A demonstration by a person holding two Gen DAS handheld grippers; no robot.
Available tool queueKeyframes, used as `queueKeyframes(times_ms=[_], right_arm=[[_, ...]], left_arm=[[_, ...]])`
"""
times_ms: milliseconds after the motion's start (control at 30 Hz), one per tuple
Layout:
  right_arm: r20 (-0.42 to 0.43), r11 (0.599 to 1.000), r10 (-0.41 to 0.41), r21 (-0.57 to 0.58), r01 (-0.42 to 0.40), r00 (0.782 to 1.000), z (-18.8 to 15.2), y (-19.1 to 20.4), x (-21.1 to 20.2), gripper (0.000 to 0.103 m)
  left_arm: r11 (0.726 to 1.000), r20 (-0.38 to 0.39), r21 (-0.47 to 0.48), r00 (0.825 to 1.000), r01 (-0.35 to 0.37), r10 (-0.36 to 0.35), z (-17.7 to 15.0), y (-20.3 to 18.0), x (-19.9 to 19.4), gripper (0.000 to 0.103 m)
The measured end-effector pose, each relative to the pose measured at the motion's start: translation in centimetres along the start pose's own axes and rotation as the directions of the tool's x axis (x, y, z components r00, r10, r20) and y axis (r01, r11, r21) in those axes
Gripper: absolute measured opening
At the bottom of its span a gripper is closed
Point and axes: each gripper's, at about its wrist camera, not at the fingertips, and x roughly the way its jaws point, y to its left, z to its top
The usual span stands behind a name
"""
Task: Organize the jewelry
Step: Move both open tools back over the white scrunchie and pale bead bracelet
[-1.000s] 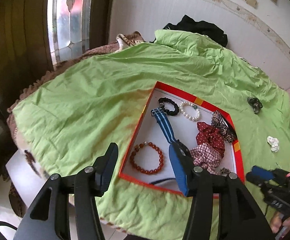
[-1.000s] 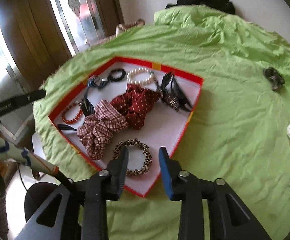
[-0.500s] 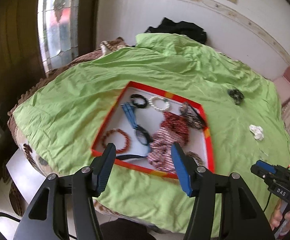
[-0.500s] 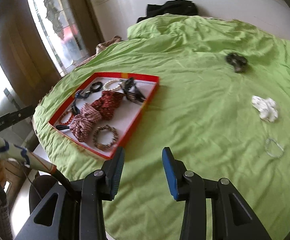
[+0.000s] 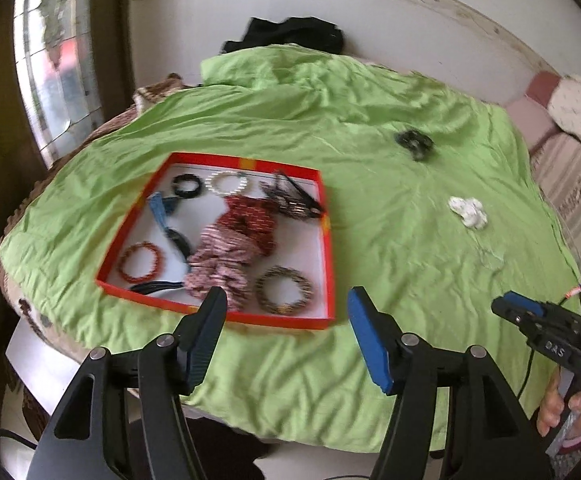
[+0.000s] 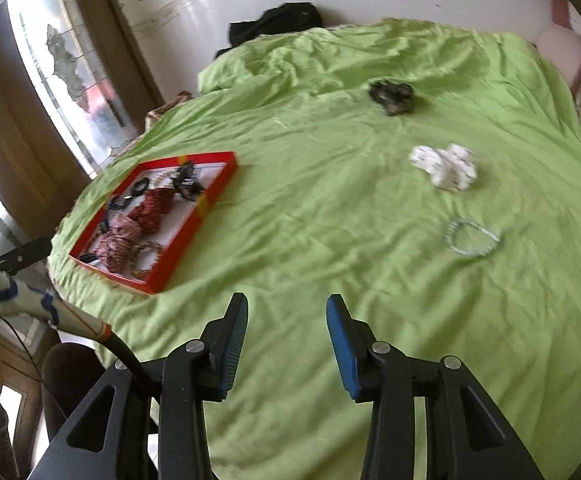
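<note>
Since the earlier frames, both wrist views have been swung away from the red tray (image 5: 329, 240) toward the open part of the bed; the tray, once directly ahead of the fingers, is now seen up and to the left in both views. The left gripper (image 5: 286, 334) is empty, and its jaws have just been opening to a fairly wide gap with nothing between them. The right gripper (image 6: 286, 344) is likewise empty, held at a moderate gap over bare cloth.

The tray lies on the green sheet (image 5: 370, 380) near the bed's left edge. Most of the work appears done: a red bead bracelet (image 5: 142, 262), a black band (image 5: 187, 185), a pearl bracelet (image 5: 227, 183), two scrunchies in red and checked cloth (image 5: 230, 248), a leopard-print ring (image 5: 285, 290), a dark hair clip (image 5: 294, 200) and a blue strap (image 5: 158, 210) are already gathered inside.

Three pieces are left loose on the sheet, well apart from the tray: a dark scrunchie (image 6: 392, 96) farthest up, a white cloth piece (image 6: 444, 166) below it, and a clear bead bracelet (image 6: 472, 238) nearest the right gripper. That bracelet is judged the likely next pick, though this cannot be confirmed.

The letters "DAS" are read on the right gripper's body in the left wrist view (image 5: 554, 346); no other writing is legible.
</note>
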Motion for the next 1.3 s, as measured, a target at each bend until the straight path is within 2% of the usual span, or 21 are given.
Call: queueKeyframes(times_ms=[467,733,967,1300], right_arm=[[0.02,0.986,-0.085,0.147,0.082,0.996,-1.1,-8.6,-1.9,0.044],[0.025,0.969,-0.117,0.222,0.109,0.993,-1.2,-11.9,-1.8,0.045],[0.037,0.96,-0.188,0.219,0.176,0.981,-1.2,-13.8,-2.1,0.045],[0.034,0.938,-0.201,0.295,0.182,0.979,-0.4,-17.5,-1.9,0.046]], left_arm=[[0.983,-0.067,0.169,0.996,0.069,-0.059,-0.3,-9.4,2.7,0.062],[0.98,-0.106,0.197,0.994,0.04,-0.02,-0.1,-10.8,4.7,0.062],[0.985,-0.162,0.173,0.987,0.015,0.013,-0.1,-10.5,6.8,0.062],[0.975,-0.169,0.222,0.985,0.014,0.025,1.5,-13.1,8.8,0.062]])
